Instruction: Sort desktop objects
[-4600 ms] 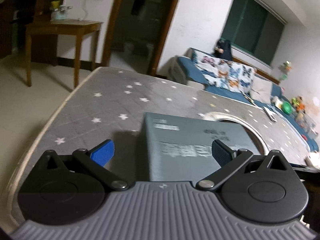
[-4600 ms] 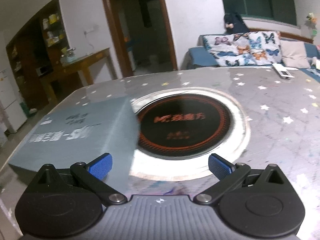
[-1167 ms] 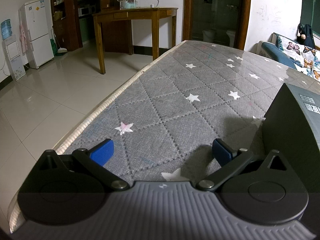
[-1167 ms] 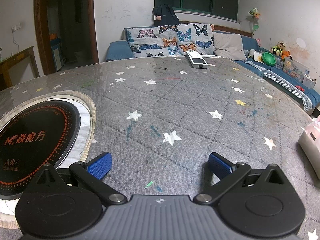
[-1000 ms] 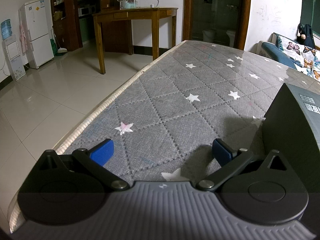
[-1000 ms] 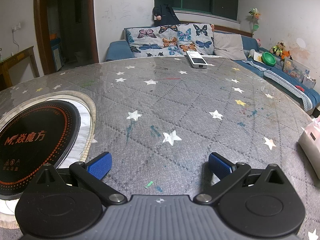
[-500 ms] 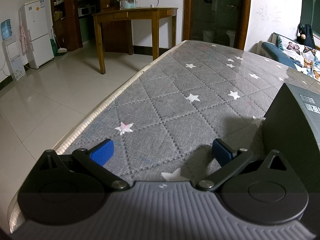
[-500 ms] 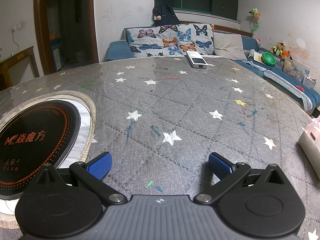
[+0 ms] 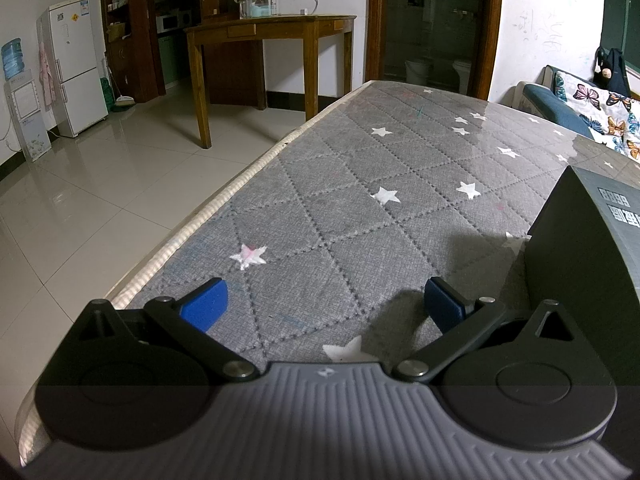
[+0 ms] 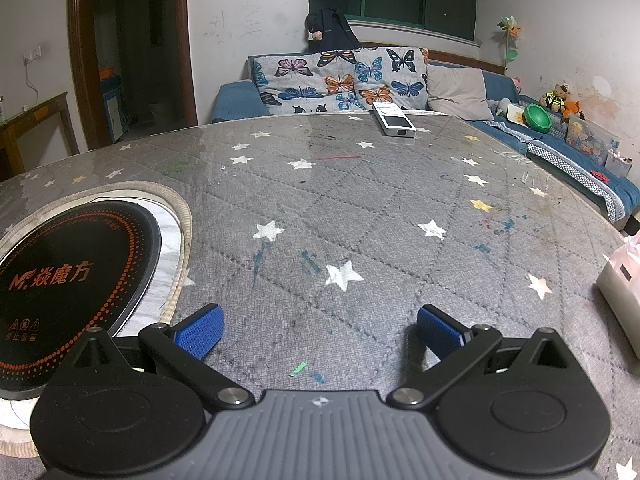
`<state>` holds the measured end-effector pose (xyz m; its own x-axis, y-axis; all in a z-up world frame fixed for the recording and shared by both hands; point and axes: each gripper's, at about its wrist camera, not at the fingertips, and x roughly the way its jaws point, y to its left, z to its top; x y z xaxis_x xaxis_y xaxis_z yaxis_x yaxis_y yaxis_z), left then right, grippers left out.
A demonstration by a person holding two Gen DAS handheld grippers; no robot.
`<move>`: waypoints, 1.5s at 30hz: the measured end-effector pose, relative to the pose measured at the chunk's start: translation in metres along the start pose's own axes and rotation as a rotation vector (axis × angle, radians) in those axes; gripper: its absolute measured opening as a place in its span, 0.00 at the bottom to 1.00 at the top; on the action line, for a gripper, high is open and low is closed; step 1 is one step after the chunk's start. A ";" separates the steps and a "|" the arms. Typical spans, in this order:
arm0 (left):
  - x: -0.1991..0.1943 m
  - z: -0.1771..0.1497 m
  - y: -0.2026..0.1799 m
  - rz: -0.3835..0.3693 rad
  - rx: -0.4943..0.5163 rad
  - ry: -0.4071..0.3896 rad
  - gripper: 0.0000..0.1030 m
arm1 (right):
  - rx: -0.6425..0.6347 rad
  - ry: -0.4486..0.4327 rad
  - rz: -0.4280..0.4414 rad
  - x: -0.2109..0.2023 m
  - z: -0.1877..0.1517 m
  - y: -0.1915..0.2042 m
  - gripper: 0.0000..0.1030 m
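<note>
With both my left gripper (image 9: 322, 302) and right gripper (image 10: 319, 330) spread wide and empty, the dark box (image 9: 592, 256) stands just right of my left gripper's right finger, so that hand is nearer.

Bare cloth lies ahead of both tongs; a dark box (image 9: 580, 256) blocks the left one's right side.
</note>
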<state>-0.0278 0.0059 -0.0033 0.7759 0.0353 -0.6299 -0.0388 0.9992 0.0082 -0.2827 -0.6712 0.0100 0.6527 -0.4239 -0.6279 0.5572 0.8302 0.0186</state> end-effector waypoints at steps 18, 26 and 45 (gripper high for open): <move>0.000 0.000 0.000 0.000 0.000 0.000 1.00 | 0.000 0.000 0.000 -0.001 0.000 -0.001 1.00; 0.000 0.000 0.000 0.000 0.000 0.000 1.00 | 0.000 0.000 0.000 0.001 0.000 0.001 1.00; 0.000 0.000 0.000 0.000 0.000 0.000 1.00 | 0.000 0.000 0.001 0.003 0.001 0.005 1.00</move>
<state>-0.0278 0.0058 -0.0033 0.7759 0.0353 -0.6299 -0.0388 0.9992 0.0083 -0.2775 -0.6689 0.0092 0.6528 -0.4234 -0.6281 0.5567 0.8305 0.0187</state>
